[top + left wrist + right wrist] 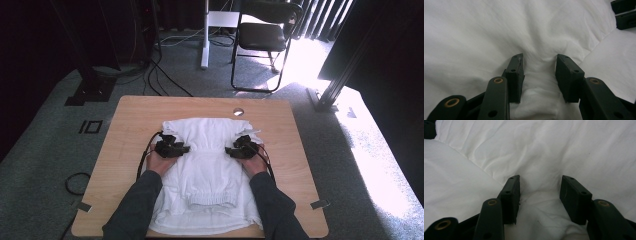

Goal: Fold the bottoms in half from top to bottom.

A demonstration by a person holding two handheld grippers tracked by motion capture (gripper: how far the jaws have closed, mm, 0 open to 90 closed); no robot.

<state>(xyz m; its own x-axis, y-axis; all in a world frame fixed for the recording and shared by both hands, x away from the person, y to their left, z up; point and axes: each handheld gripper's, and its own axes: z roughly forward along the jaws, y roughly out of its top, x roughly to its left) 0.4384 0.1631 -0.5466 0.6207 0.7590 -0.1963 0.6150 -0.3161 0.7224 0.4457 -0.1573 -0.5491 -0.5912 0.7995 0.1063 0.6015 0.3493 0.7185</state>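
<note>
Both grippers are down on the white garment (207, 170), which lies spread across the middle of the wooden surface (125, 120), its ribbed hem bunched near the person's edge and its far end reaching toward a small round fitting (238, 111) set in the board. The left gripper (184, 148) sits on the garment's left side and points inward; the right gripper (230, 150) sits on the right side, facing it, and the two are level with each other with a stretch of cloth between them. In the left gripper view the fingers (515, 75) stand apart, pressed into the fabric (499, 32) with a raised ridge of cloth bulging up in the gap; the cloth touches the inner faces but is not pinched tight. Up in the top right corner of that view, the other gripper's (625, 12) dark body peeks in. Over to the right gripper view: same story, fingers (510, 197) spread wide, a soft fold of white cloth (549, 147) gathered between them, creases fanning away from the tips. From the high view, dark sleeves (142, 200) run in from the bottom edge, cables (145, 157) loop off each tool, and behind the surface a black folding chair (262, 37) stands on grey carpet (45, 150) in strong sunlight.
</note>
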